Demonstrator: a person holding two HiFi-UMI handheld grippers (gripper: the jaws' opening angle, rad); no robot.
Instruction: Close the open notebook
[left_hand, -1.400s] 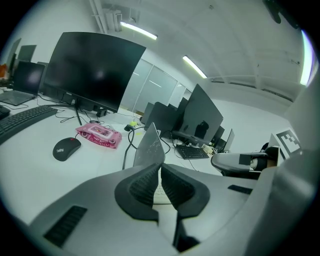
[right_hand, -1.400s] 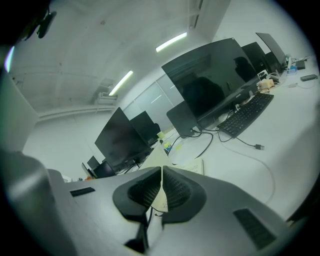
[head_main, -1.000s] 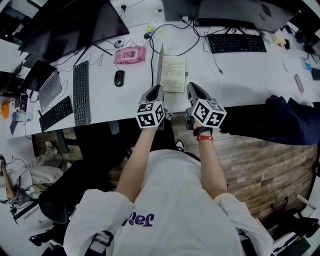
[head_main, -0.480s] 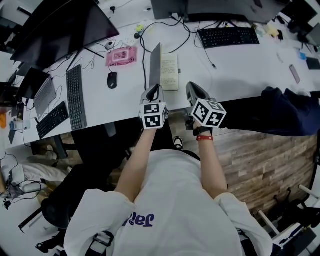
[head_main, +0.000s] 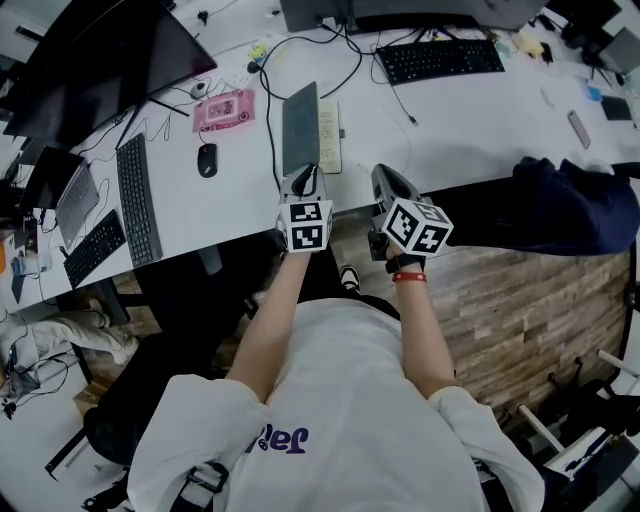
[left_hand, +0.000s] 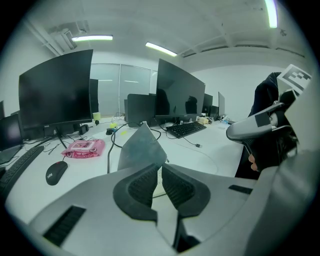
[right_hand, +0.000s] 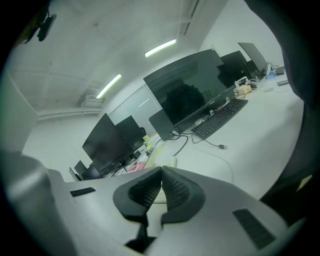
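Observation:
The notebook lies on the white desk (head_main: 450, 130) straight ahead of me. Its grey cover (head_main: 299, 128) leans over to the right above the lined pages (head_main: 329, 135). My left gripper (head_main: 306, 178) is at the cover's near edge. In the left gripper view the cover (left_hand: 139, 147) rises just beyond that gripper (left_hand: 160, 167). Its jaws have just been opening to a narrow gap, with no pad pressing on the cover. My right gripper (head_main: 385, 180) hangs at the desk's front edge, right of the notebook. Its jaws (right_hand: 161, 170) are shut on nothing, with the notebook (right_hand: 169, 161) ahead.
Left of the notebook are a black mouse (head_main: 207, 158), a pink pack (head_main: 224, 108) and a keyboard (head_main: 135, 200). Cables run behind the notebook to a second keyboard (head_main: 438, 60) and dark monitors. A dark jacket (head_main: 570, 215) drapes over the desk's right front edge.
The grey cover has swung from standing upright to leaning right over the pages. Both grippers have drawn back towards the desk's front edge, and the left one has rolled.

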